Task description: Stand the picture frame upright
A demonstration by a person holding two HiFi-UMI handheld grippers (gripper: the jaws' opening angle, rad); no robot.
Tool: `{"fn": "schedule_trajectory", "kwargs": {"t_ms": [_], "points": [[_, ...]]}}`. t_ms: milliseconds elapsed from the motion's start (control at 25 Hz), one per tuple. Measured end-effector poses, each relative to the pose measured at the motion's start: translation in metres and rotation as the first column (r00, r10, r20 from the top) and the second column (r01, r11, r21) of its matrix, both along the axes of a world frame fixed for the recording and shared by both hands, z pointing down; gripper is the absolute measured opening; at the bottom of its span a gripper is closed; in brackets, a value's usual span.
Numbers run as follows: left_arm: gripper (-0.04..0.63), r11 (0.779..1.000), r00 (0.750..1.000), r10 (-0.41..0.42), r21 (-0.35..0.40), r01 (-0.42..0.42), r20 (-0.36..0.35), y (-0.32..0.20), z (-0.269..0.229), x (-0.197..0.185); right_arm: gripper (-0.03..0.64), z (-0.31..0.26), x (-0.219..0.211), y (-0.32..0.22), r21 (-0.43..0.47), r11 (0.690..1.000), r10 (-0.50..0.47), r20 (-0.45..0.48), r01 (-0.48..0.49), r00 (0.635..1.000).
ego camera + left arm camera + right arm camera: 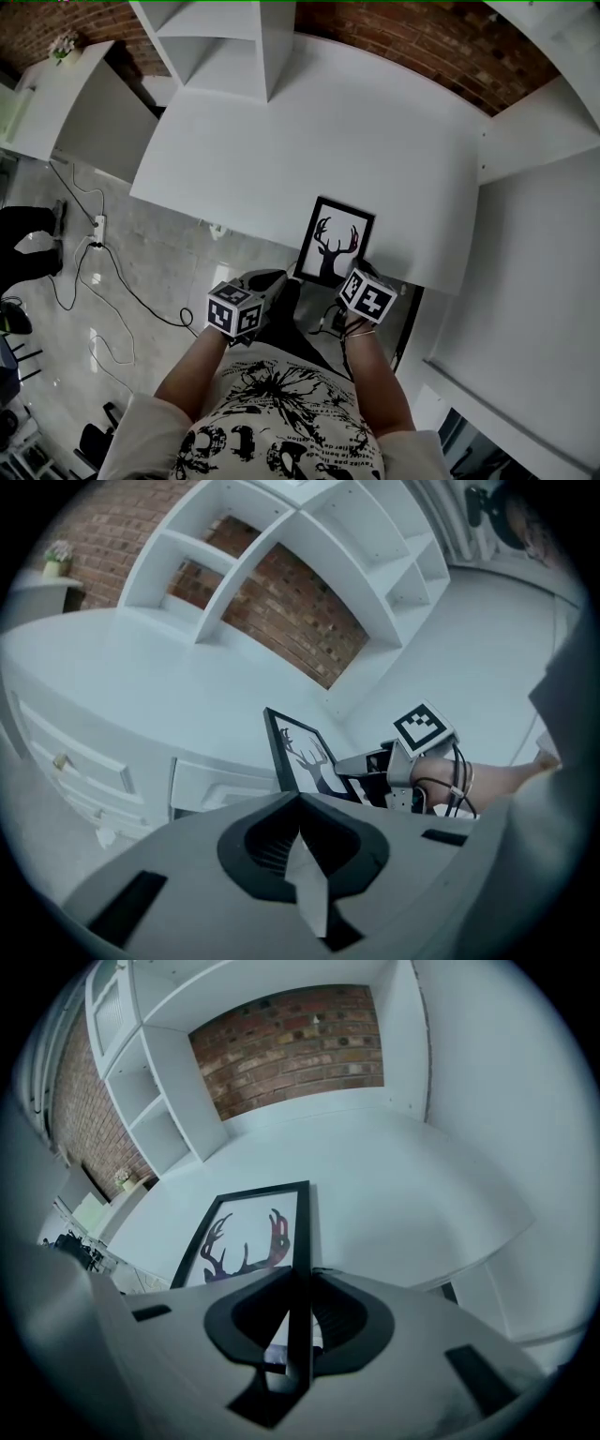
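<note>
The picture frame (332, 240), black-rimmed with a dark deer head on white, is at the front edge of the white table (281, 141), its near end reaching past that edge. My right gripper (347, 279) is shut on the frame's near right rim; in the right gripper view the black rim (299, 1241) runs straight in between the jaws. My left gripper (270, 284) hangs left of the frame, off the table's front, shut and empty. The left gripper view shows the frame (302, 754) tilted, with the right gripper (364, 771) on it.
White shelf units (225, 42) stand at the table's back against a brick wall (403, 37). Another white surface (534, 272) lies to the right. Drawers (84, 771) line the table's front. Cables and a power strip (94, 234) lie on the floor at left.
</note>
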State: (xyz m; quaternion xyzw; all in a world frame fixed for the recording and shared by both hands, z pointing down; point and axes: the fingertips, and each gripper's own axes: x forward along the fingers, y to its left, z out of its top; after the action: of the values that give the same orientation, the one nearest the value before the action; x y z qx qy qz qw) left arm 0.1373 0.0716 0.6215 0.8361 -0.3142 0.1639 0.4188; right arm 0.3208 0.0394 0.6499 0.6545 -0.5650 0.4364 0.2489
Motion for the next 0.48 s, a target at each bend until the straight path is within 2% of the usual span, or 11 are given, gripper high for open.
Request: {"fn": "schedule_trajectory", "kwargs": {"t_ms": [40,120,200,240,360,480], "points": [[0.014,0.999,0.999,-0.009,-0.04,0.007,-0.038,0.0,0.005,0.001,0.072,0.0,0.0,0.001,0.001,1.0,-0.003,-0.002,0.003,1.0],[0.152,0.994,0.993,-0.006,-0.105,-0.007,-0.121,-0.002,0.013,0.008,0.072,0.0,0.001,0.002,0.006,1.0,-0.006,-0.004,0.006,1.0],[0.248,0.989,0.982,0.012,-0.141,-0.04,-0.19,-0.006,0.02,0.017,0.072,0.001,0.001,0.002,0.013,1.0,-0.009,-0.006,0.01,1.0],[0.275,0.986,0.976,0.018,-0.156,-0.053,-0.216,-0.008,0.024,0.022,0.072,0.001,0.001,0.003,0.015,1.0,-0.014,-0.007,0.014,1.0],[0.287,0.977,0.959,0.008,-0.202,-0.068,-0.282,-0.024,0.032,0.032,0.072,0.002,0.0,0.004,0.012,0.999,-0.033,-0.003,0.033,0.999],[0.267,0.968,0.933,0.013,-0.229,-0.101,-0.36,-0.032,0.032,0.041,0.072,0.003,-0.003,0.01,0.007,0.999,-0.049,0.006,0.049,0.999]]}}
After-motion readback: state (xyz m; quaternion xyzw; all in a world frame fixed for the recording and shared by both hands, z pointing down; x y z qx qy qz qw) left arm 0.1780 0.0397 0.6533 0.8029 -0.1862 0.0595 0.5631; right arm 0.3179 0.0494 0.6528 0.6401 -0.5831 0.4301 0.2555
